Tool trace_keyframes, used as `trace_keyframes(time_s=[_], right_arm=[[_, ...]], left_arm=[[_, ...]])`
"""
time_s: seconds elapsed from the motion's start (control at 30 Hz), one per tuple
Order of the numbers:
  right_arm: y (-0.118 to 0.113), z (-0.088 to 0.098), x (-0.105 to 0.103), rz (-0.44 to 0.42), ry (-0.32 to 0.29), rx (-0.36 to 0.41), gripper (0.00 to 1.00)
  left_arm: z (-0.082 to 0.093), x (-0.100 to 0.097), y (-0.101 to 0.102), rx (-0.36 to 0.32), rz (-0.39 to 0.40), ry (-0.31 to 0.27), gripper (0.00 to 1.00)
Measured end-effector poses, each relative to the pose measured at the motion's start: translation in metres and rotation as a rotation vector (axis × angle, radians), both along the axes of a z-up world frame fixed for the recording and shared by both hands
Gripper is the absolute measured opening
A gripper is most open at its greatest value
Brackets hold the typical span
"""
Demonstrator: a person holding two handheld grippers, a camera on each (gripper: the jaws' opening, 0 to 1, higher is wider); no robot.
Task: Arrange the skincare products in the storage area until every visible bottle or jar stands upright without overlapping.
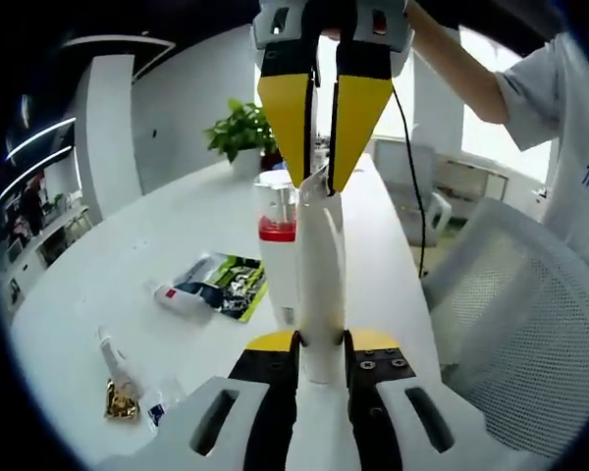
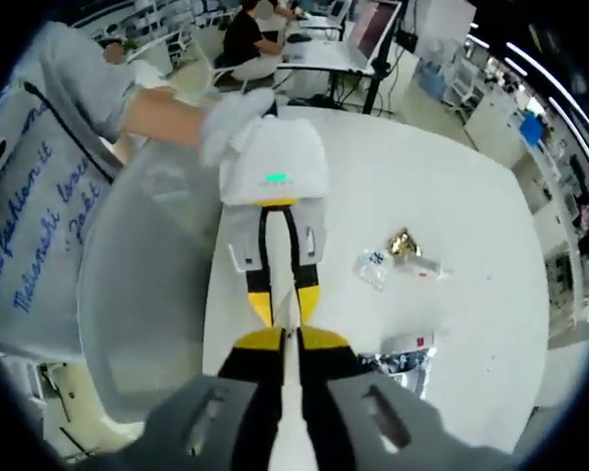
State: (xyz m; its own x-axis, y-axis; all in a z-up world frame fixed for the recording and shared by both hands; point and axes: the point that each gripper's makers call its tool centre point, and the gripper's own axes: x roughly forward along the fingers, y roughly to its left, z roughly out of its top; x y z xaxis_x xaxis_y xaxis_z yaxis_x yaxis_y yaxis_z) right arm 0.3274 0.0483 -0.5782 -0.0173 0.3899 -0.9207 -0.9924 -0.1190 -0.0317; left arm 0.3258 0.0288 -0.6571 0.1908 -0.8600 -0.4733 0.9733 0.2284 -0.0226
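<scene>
White tube (image 1: 321, 265) held above the tabletop (image 1: 128, 265), left gripper (image 1: 321, 345) shut on its base, right gripper (image 1: 320, 177) pinching its tip. Ease grips apart slowly, stand it beside the red-banded bottle (image 1: 278, 257), clear of it.

Two grippers (image 1: 321, 378) (image 1: 321, 147), one white tube (image 1: 321, 265), one red-banded bottle (image 1: 278, 257), one small tube (image 1: 180, 297), one green packet (image 1: 231, 283), two sachets (image 1: 121, 399) (image 1: 160, 407), one plant (image 1: 240, 130).

Both grippers (image 1: 321, 345) (image 2: 290, 343) clamped, tips facing.

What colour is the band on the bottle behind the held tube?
Red band, clearest in the left gripper view.
</scene>
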Motion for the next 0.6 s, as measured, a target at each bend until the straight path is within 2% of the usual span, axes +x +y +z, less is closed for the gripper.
trace_keyframes(time_s=[0.3, 0.6], right_arm=[[-0.005, -0.001, 0.005, 0.028, 0.012, -0.093, 0.03], [-0.007, -0.002, 0.018, 0.012, 0.022, -0.122, 0.03]], left_arm=[[-0.001, 0.007, -0.003, 0.007, -0.006, -0.015, 0.14], [-0.001, 0.022, -0.003, 0.013, 0.015, -0.017, 0.14]])
